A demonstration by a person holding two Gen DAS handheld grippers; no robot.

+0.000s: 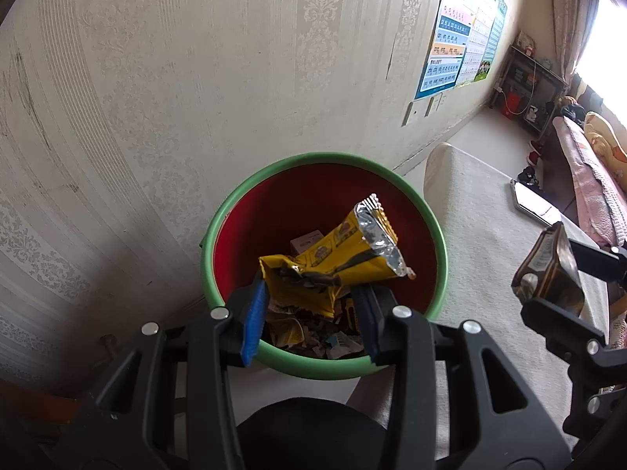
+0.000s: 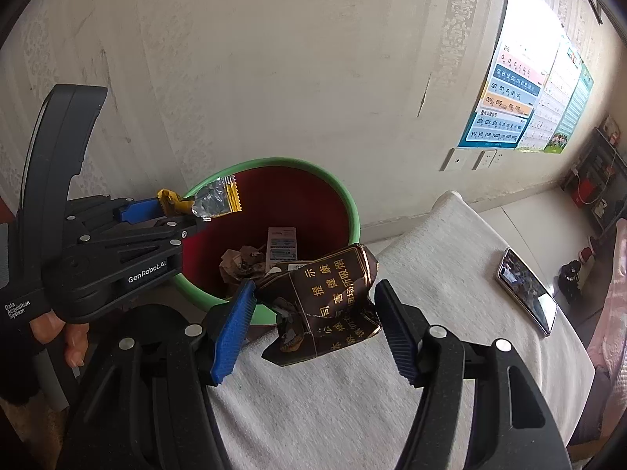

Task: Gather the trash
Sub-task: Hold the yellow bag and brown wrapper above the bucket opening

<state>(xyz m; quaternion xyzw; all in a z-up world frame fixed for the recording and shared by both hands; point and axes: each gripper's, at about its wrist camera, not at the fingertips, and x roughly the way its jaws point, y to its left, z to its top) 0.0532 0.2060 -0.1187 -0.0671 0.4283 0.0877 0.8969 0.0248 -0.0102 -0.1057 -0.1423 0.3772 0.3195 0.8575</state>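
left hand-held gripper pinching yellow snack wrapper over red bin with green rim, right hand-held gripper clamped on crumpled brown cigarette pack just beside bin, phone on white cloth

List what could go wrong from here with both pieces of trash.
The right gripper holds the brown pack over the white cloth, short of the bin's green rim; released now, it probably misses. The yellow wrapper in the left gripper sticks out sideways and might catch the rim.
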